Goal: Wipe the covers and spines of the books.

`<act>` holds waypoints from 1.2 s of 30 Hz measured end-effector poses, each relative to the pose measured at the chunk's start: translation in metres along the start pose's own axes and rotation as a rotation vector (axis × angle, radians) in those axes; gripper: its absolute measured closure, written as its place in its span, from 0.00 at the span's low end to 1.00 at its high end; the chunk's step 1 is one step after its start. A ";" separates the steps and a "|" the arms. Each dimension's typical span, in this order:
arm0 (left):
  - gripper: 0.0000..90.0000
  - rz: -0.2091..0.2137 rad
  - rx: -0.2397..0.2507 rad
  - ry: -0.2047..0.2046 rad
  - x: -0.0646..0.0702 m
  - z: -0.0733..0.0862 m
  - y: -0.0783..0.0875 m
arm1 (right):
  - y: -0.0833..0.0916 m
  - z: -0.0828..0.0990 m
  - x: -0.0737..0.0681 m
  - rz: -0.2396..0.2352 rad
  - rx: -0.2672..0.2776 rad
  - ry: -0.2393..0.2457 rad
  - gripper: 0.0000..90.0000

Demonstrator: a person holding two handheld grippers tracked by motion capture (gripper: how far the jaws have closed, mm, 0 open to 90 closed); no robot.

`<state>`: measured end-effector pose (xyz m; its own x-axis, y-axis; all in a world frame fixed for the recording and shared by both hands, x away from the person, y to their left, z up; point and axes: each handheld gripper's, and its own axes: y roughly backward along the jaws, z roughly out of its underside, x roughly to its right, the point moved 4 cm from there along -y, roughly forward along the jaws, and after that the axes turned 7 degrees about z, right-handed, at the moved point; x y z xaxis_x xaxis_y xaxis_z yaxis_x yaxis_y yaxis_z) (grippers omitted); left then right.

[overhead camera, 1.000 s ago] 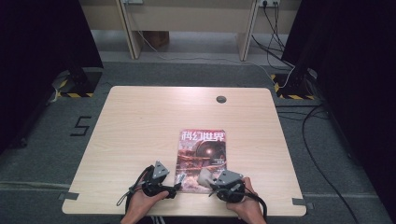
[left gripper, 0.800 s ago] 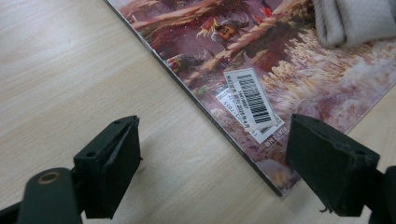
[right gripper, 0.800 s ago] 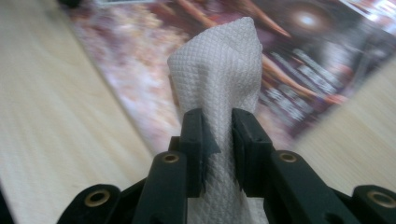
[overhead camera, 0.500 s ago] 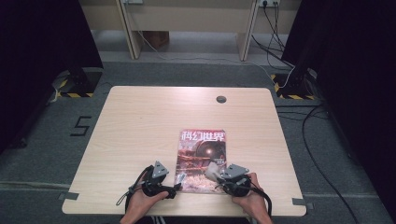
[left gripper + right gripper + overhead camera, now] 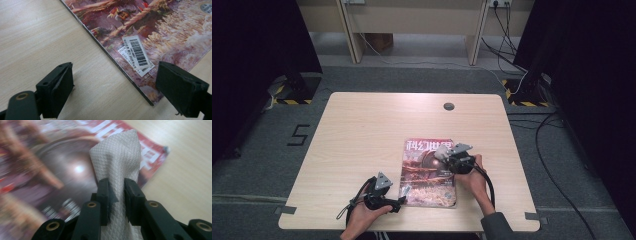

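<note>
A magazine [image 5: 427,175] with a reddish-brown cover lies flat on the wooden table [image 5: 362,135], near its front edge. My right gripper [image 5: 443,154] is over the magazine's upper right part, shut on a folded white paper towel [image 5: 117,167] that sticks up between its jaws above the cover [image 5: 50,175]. My left gripper [image 5: 401,201] rests at the magazine's lower left corner, open, one jaw over bare wood and the other over the cover by the barcode sticker [image 5: 137,53]. Its jaws hold nothing.
A round cable hole [image 5: 449,106] sits near the table's far edge. Desk legs and cables [image 5: 507,30] stand on the grey floor behind. Black curtains flank both sides. A floor mark "5" [image 5: 300,135] lies to the left.
My right gripper has moved from the magazine's lower right edge up and away from me to its upper right part, carrying the paper towel. The left gripper has stayed put.
</note>
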<state>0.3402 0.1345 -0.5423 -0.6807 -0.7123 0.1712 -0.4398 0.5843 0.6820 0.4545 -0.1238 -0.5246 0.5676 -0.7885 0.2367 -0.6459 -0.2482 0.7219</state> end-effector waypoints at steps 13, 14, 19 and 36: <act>0.16 -0.002 0.001 0.000 0.000 0.000 0.000 | -0.047 -0.039 0.042 0.136 -0.056 -0.110 0.85; 0.16 -0.003 0.001 -0.001 0.000 0.000 0.000 | -0.049 -0.040 0.043 0.139 -0.058 -0.125 0.85; 0.16 0.003 0.003 0.002 0.000 0.000 0.000 | -0.048 -0.047 0.036 0.166 -0.071 -0.077 0.85; 0.16 0.006 0.000 0.002 0.000 0.001 0.000 | -0.066 -0.093 -0.059 0.007 0.008 0.064 0.86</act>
<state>0.3399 0.1351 -0.5425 -0.6822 -0.7094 0.1769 -0.4356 0.5887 0.6809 0.5114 -0.0079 -0.5259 0.5939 -0.7531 0.2831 -0.6542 -0.2472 0.7148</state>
